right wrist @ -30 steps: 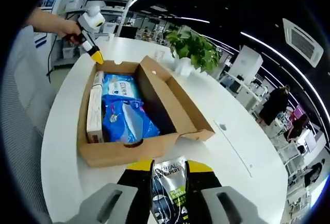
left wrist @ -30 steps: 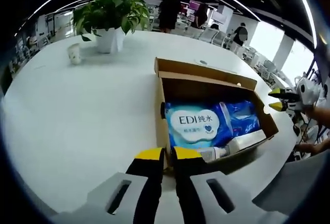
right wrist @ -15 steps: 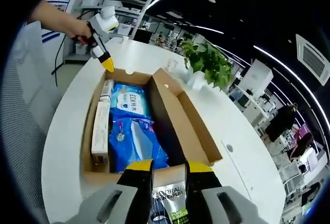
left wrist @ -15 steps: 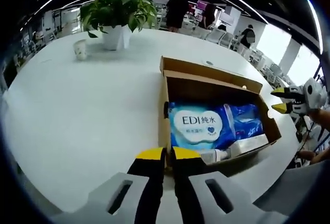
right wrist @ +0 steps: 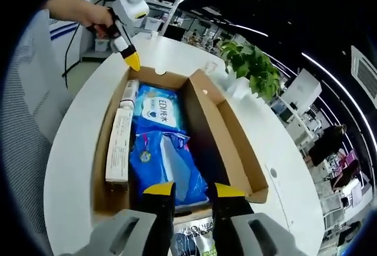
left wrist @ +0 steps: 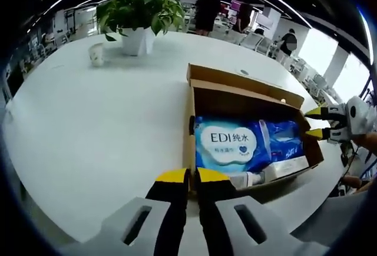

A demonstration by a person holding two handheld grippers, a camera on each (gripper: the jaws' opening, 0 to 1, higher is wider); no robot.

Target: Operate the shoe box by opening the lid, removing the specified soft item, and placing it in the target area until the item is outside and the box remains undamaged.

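The brown shoe box (left wrist: 194,100) lies open on the white table, its lid folded back. Inside are a blue EDI wipes pack (left wrist: 227,144), a second blue pack (left wrist: 284,141) and a long white carton (left wrist: 277,169). My left gripper (left wrist: 192,176) is shut and empty at the box's near end. My right gripper (left wrist: 316,122) hovers at the far end with its jaws apart. In the right gripper view, that gripper (right wrist: 194,190) stands open over the box's end wall (right wrist: 106,200). A black-and-silver soft pouch (right wrist: 189,238) lies low between its jaws, outside the box. The left gripper (right wrist: 133,62) is held by a hand.
A potted plant (left wrist: 140,15) and a paper cup (left wrist: 96,54) stand at the far side of the table (left wrist: 88,126). A grey chair back (right wrist: 23,126) is beside the table edge. People and desks fill the background.
The right gripper view has moved forward and up over the box, and the pouch has dropped lower between the jaws. In the left gripper view, the right gripper has come closer to the box corner.
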